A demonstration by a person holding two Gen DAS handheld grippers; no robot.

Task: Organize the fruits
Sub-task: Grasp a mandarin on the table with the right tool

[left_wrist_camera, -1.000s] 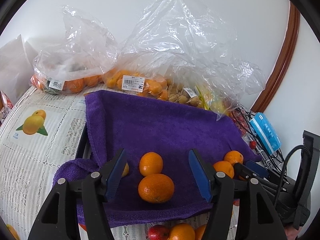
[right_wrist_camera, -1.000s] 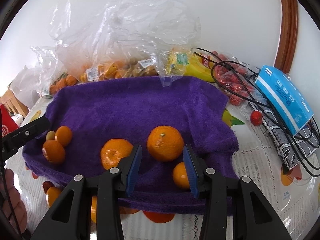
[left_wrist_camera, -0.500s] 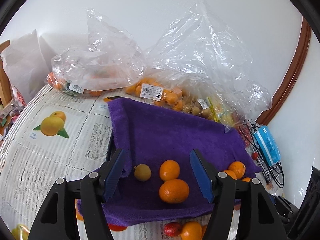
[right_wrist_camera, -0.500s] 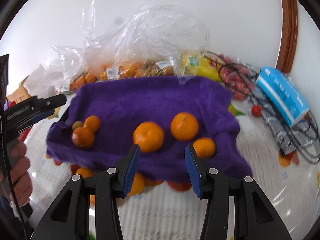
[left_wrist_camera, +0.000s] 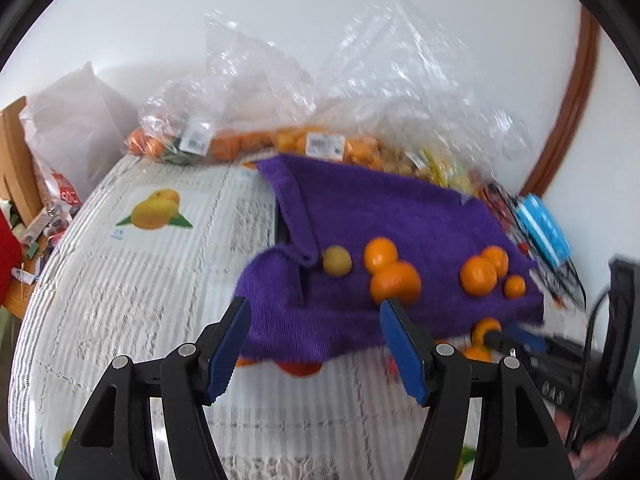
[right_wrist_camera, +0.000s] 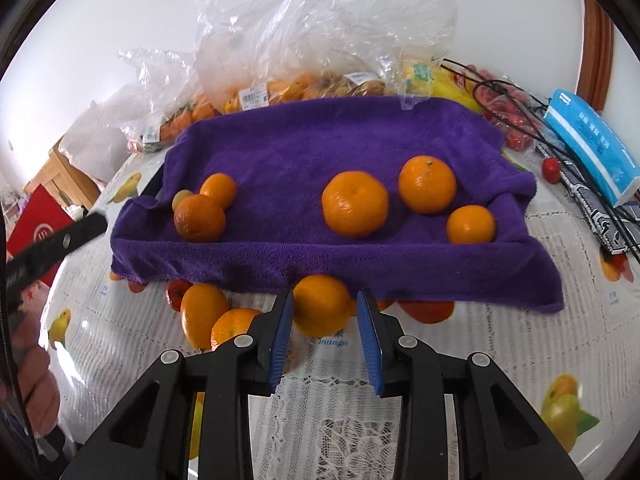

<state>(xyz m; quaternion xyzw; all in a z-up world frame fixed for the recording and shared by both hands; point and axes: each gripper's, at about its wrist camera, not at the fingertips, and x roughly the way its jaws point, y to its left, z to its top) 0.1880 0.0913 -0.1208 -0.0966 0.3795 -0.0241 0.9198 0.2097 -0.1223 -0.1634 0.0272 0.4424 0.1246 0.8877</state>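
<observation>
Round oranges [right_wrist_camera: 354, 204] on plush purple towel [right_wrist_camera: 328, 140]

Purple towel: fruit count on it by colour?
On the purple towel, right wrist view:
Orange: 5
Yellow-green: 1, partly hidden behind an orange one
Total: 6

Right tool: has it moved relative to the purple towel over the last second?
Yes. The right tool has backed away from the purple towel; its fingers, earlier over the towel's fruit, now straddle an orange on the tablecloth before the towel's front edge.
</observation>
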